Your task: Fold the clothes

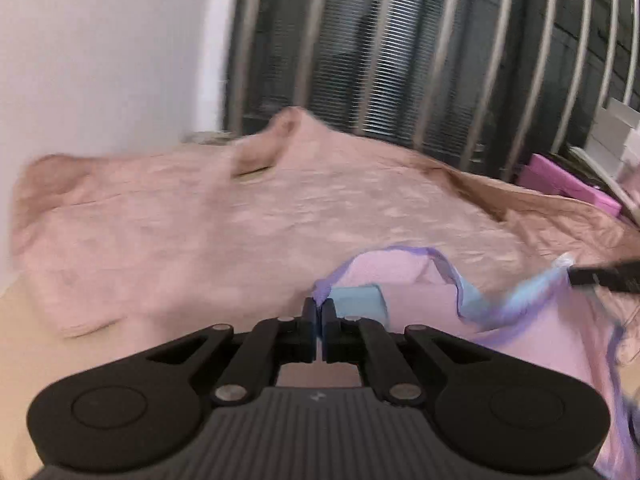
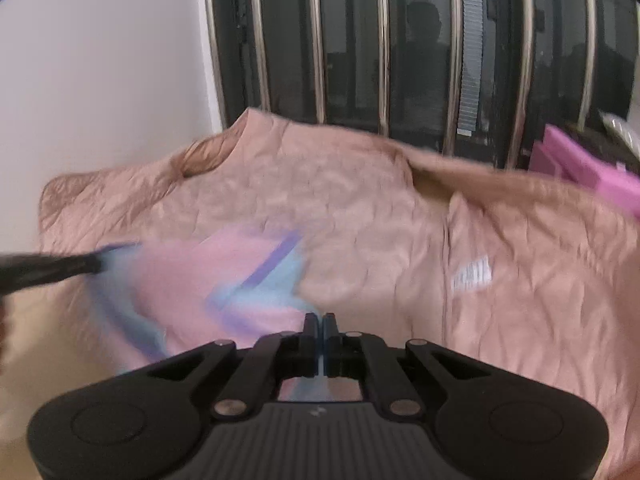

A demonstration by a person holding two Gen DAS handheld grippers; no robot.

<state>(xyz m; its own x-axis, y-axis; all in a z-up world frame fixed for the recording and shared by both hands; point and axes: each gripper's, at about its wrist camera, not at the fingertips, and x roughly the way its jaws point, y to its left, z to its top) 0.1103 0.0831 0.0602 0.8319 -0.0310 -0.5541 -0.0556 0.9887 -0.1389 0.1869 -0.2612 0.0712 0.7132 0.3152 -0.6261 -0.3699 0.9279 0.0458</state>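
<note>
Seemingly both left tongs (image 1: pixel 319 307) and right tongs (image 2: pixel 319 321) pinch the pink garment's (image 1: pixel 400 276) trim.

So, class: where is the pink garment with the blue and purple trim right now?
The pink garment lies on the peach quilt, at lower right in the left wrist view and lower left in the right wrist view, its trim pinched by both grippers.

Soft, even indoor light falls on both my views, with no hard shadows. Motion blur smears everything, and fisheye distortion curves the edges.
</note>
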